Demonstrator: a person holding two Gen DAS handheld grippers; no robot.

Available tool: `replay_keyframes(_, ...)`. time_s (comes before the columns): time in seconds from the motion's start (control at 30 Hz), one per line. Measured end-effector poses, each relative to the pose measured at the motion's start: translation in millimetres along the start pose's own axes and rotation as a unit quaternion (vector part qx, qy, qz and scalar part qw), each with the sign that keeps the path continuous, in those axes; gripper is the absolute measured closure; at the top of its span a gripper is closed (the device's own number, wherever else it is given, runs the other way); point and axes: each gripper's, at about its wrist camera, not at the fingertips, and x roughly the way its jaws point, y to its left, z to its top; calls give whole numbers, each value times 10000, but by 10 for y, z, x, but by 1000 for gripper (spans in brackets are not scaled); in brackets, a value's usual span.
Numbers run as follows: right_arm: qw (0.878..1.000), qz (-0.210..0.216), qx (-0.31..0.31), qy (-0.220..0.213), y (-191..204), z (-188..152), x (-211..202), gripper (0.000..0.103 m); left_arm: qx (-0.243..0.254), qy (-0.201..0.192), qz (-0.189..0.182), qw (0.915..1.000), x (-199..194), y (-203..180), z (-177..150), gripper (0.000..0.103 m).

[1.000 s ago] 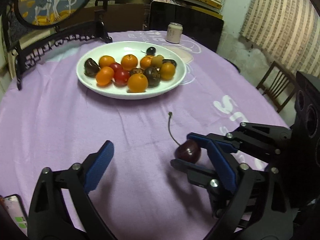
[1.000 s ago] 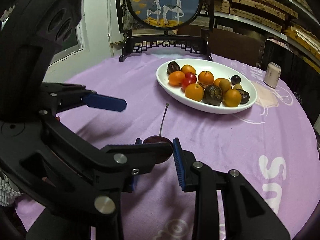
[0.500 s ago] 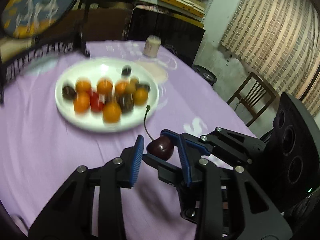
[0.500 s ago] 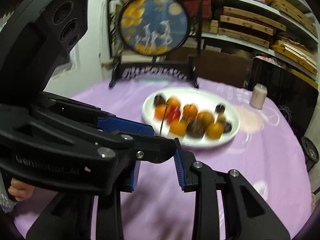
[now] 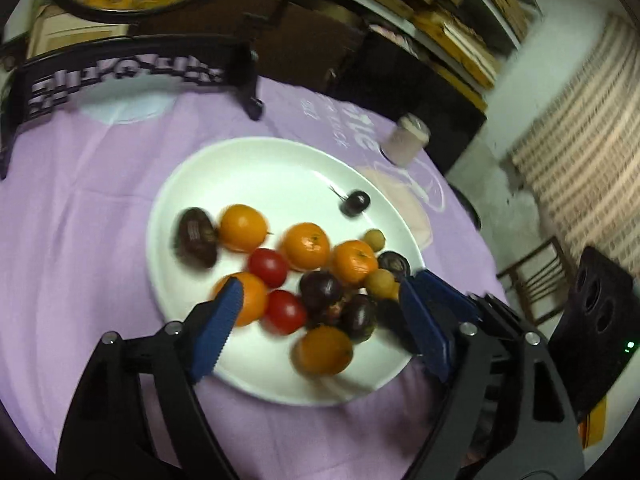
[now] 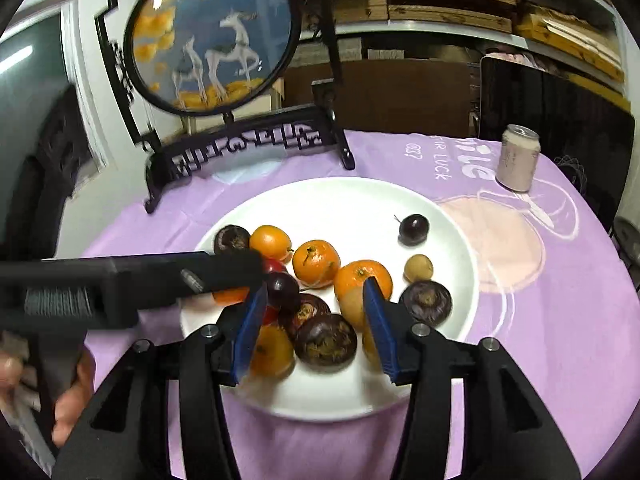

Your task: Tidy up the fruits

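Hovering over the white plate [image 6: 432,216] on the purple tablecloth [image 6: 520,360], both claws are standing open. The left gripper [image 5: 320,300] is spread wide above the fruit pile, its jaws having just been opening with nothing pressed between the pads. The right gripper [image 6: 316,292] is part-open, its jaws also having just been opening. The dark red cherry [image 6: 282,290] is sitting just inside its left pad on top of the pile, while the other pad is standing clear of it. This cherry's stem is not showing, so its axis cannot be told.

The far cherry [image 6: 414,229] is lying alone near the plate's far side, its stem pointing up and left toward the rim.

The right wrist view is showing the deer screen [image 6: 212,36] whole, the can [image 6: 518,160] upright, and a hand [image 6: 68,400] gripping the left tool. The left wrist view is instead showing a wooden chair [image 5: 536,276] and is too blurred to single out the near cherry.

Counted in the left view: five oranges, two red tomatoes, two small yellowish fruits. The right view is giving two cherries and four dark brown round fruits.
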Motion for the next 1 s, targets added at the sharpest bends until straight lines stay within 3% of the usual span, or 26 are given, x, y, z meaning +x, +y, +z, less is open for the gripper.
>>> replay_keyframes(0.17,9991,121,160,-382,-41,-102,-555,45,-4,-594,334,9977,-553,37,-153,8)
replay_keyframes(0.23,9983,188,290,-467,-40,-214,-737,42,65,-731,546,9958,-755,-3,-354,5)
replay_keyframes(0.27,9980,229,357,-475,-36,-303,-818,36,123,-819,780,9935,-836,-45,-516,2)
replay_keyframes(0.37,9990,135,328,-270,59,-704,-976,24,449,-908,1423,9846,-949,-163,-931,2)
replay_keyframes(0.47,9994,-225,-53,276,248,-1077,-934,24,745,-815,1990,9738,-882,-269,-1325,2)
replay_keyframes(0.57,9981,-290,-165,514,320,-1137,-887,24,673,-673,1934,9765,-867,-277,-1472,2)
replay_keyframes(0.7,9982,-439,-113,404,291,-1145,-923,24,863,-731,2369,9649,-878,-348,-1528,2)
replay_keyframes(0.83,9979,-412,172,463,150,-1135,-898,24,869,-678,2280,9674,-872,-369,-1528,2)
replay_keyframes(1.0,9976,-326,358,493,101,-1123,-906,24,1065,-791,2457,9602,-894,-459,-1530,2)
